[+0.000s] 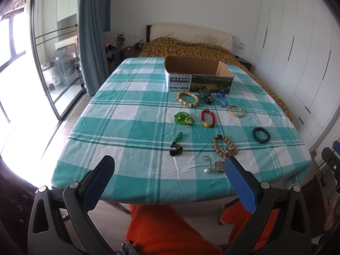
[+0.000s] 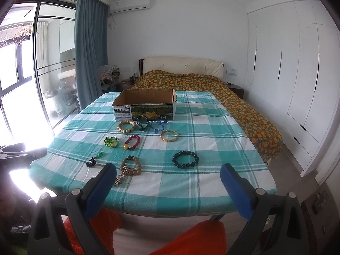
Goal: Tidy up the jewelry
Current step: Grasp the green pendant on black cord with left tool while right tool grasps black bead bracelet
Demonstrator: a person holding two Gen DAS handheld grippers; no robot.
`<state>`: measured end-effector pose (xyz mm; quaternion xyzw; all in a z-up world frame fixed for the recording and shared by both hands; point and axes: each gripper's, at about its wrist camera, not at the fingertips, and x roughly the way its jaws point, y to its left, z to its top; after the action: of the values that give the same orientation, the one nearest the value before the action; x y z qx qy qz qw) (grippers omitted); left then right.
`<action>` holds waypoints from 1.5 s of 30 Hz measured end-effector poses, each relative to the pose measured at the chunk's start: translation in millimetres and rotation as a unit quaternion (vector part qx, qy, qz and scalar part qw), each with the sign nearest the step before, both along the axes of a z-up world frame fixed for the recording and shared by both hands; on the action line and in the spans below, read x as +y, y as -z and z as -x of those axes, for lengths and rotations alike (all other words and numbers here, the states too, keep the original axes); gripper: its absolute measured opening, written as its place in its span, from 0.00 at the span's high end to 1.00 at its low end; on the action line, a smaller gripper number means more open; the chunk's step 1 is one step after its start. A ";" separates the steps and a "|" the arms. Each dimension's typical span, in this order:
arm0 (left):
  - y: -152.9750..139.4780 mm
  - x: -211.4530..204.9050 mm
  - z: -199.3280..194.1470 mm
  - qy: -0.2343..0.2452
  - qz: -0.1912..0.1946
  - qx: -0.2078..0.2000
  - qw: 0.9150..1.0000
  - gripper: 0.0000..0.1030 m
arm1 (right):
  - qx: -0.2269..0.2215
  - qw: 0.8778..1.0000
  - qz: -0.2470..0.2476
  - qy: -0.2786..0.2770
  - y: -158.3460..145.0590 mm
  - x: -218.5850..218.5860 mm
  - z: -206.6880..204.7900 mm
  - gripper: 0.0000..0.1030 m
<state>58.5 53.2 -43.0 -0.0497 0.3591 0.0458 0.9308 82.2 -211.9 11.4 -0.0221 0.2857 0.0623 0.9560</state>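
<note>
I hold both grippers, left (image 1: 169, 164) and right (image 2: 167, 173), spread wide and empty before the jewelry, ready to fill the box (image 1: 198, 77).

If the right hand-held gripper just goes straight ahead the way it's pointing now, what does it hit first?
Probably the dark beaded bracelet: it lies on the checked tablecloth between the open fingers of the right hand-held gripper, nearest along that line. Depth is unclear; a level path might pass above it toward the cardboard box.

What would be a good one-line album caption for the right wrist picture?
Open right gripper poised before a checked tablecloth strewn with bracelets, a cardboard box waiting behind them.
</note>
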 end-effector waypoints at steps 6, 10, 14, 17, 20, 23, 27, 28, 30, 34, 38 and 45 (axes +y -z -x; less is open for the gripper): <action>14.6 -1.2 -23.5 0.009 -0.003 0.016 1.000 0.00 | 0.028 0.999 -0.005 0.019 12.1 -16.0 -25.0 0.03; 28.0 1.6 -41.7 0.012 0.001 0.033 0.999 0.00 | 0.048 0.998 0.002 0.029 25.4 -26.0 -47.4 0.03; 48.1 2.1 -63.4 0.015 0.000 0.057 0.998 0.00 | 0.075 0.997 0.011 0.024 48.0 -31.9 -78.2 0.03; 67.0 2.0 -79.1 0.018 0.005 0.078 0.997 0.00 | 0.095 0.995 0.019 0.016 69.8 -34.5 -100.6 0.03; 87.7 3.2 -94.2 0.014 0.007 0.101 0.995 0.00 | 0.124 0.992 0.011 0.012 92.6 -39.9 -122.1 0.03; 104.6 7.1 -106.8 0.006 0.019 0.118 0.993 0.00 | 0.137 0.990 -0.001 0.012 109.3 -45.9 -139.9 0.03; 122.6 11.5 -122.7 -0.001 0.029 0.137 0.990 0.00 | 0.147 0.989 -0.024 0.021 121.6 -58.5 -161.2 0.03; 125.5 11.8 -126.1 -0.003 0.027 0.139 0.990 0.00 | 0.147 0.988 -0.035 0.027 123.4 -63.2 -166.6 0.03; 129.6 12.0 -132.6 -0.007 0.025 0.142 0.990 0.00 | 0.151 0.987 -0.045 0.040 125.7 -71.0 -176.8 0.03; 138.7 9.5 -145.0 -0.010 0.015 0.144 0.989 0.00 | 0.151 0.987 -0.021 0.056 136.7 -76.7 -202.0 0.03; 144.3 3.1 -152.5 -0.010 -0.014 0.134 0.991 0.00 | 0.153 0.987 -0.019 0.041 150.2 -74.0 -221.8 0.03; 145.0 4.1 -155.7 -0.009 -0.011 0.130 0.991 0.00 | 0.179 0.982 0.029 0.047 169.7 -64.4 -234.6 0.02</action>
<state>214.2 57.3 -187.9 -0.0368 0.4760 0.0642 0.8763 316.7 -276.3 -158.2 -0.0250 0.4542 0.0124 0.8905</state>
